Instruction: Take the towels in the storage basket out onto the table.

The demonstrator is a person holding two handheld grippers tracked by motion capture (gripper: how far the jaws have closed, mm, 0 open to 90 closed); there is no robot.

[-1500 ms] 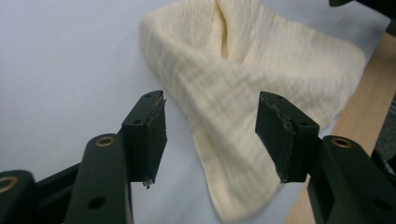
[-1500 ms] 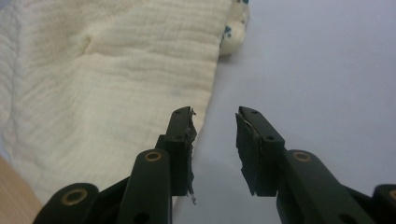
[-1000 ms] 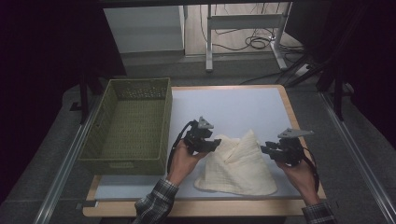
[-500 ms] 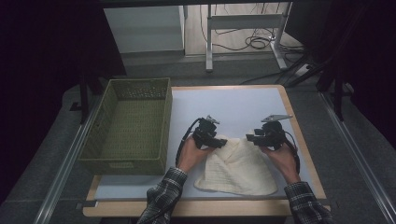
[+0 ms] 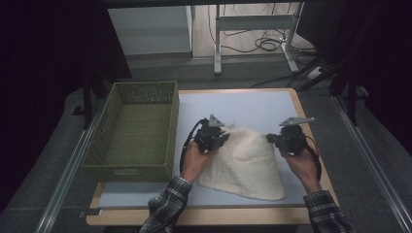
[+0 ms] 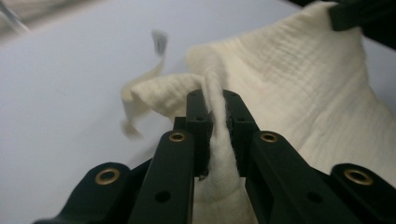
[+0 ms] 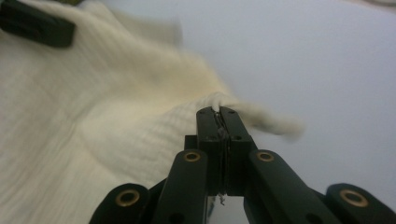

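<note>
High view: a cream waffle-weave cloth lies on the pale blue mat of the desk, spread toward the person's side and drawn up into two raised corners at its far edge. The left claw grips the far left corner; the right claw grips the far right corner, so that the cloth's far edge spans between the two claws and sags slightly in the middle. The left hand and the right hand, each in a plaid sleeve, enter from the near edge. A green woven basket stands on the desk to the left of the cloth, just beside the left hand and apart from the cloth.

Left gripper view: the left claw is clenched on a pinched fold of the cloth. The fabric passes up between the jaws and emerges above their tips; a loose tag or strip of the same material curls off the corner to the left, blurred. The rest of the cloth slopes away to the right, where a black part of the other gripper shows at the top corner.

Right gripper view: the right claw is clenched on the cloth, its jaws pressed nearly together with a thin edge of fabric between them. A small tuft projects beyond the tips to the right. The body of the cloth extends to the left of the claw.
</note>
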